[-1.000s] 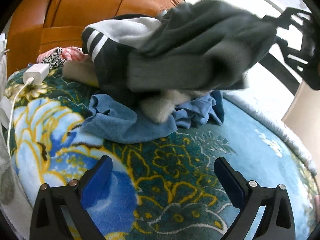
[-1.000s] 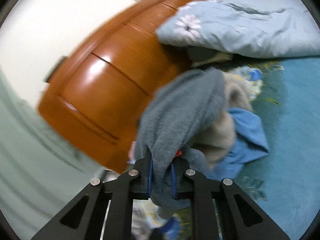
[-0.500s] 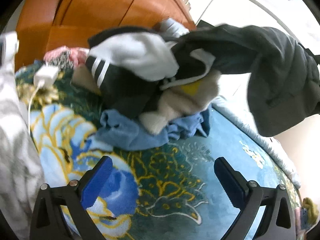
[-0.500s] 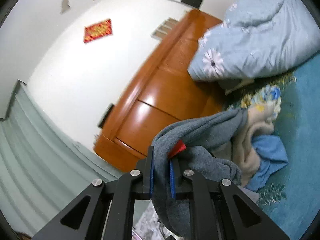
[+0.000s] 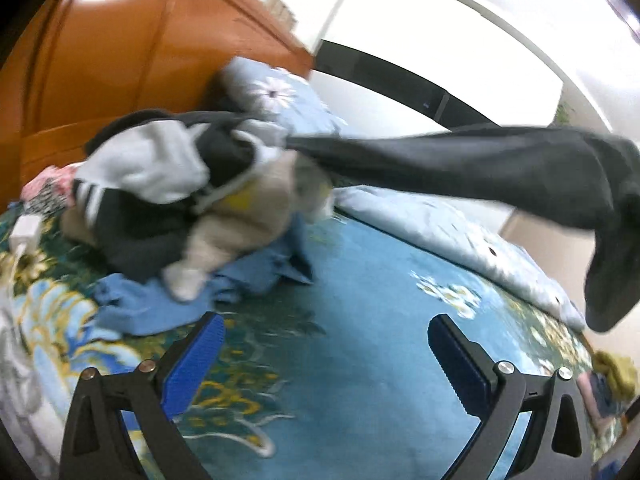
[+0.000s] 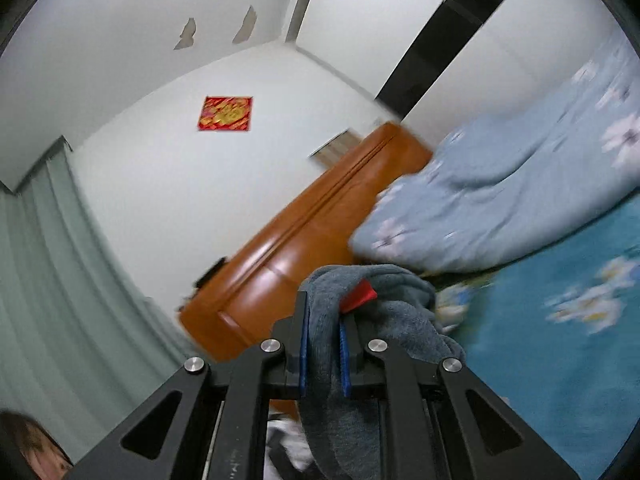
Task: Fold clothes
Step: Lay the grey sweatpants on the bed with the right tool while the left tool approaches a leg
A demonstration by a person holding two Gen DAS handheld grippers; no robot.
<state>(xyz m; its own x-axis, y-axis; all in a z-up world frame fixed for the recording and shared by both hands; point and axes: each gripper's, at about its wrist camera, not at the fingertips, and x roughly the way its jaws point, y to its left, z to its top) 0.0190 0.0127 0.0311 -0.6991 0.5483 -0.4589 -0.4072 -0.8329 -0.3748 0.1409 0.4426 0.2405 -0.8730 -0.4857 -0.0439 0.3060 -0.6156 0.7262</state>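
My right gripper (image 6: 323, 322) is shut on a dark grey garment (image 6: 384, 304) with a small red tag, and the cloth drapes down over the jaws. In the left wrist view that grey garment (image 5: 480, 164) stretches taut from the clothes pile out to the upper right, its end hanging down. The pile (image 5: 180, 192) holds a black-and-white striped jacket, a beige garment and a blue garment (image 5: 160, 300) underneath. Low over the floral blanket (image 5: 360, 360), in front of the pile, my left gripper (image 5: 324, 348) is open with nothing between its blue pads.
An orange wooden headboard (image 5: 100, 60) stands behind the pile. A light blue flowered quilt (image 5: 440, 224) lies bunched along the far side of the bed. A white charger with cable (image 5: 26, 232) rests at the left. A person's head shows at the lower left corner (image 6: 32, 452).
The right gripper has pulled the grey garment up and away from the pile, stretching it out to the right. The left gripper has risen and the view has tilted up; its jaws stayed open.
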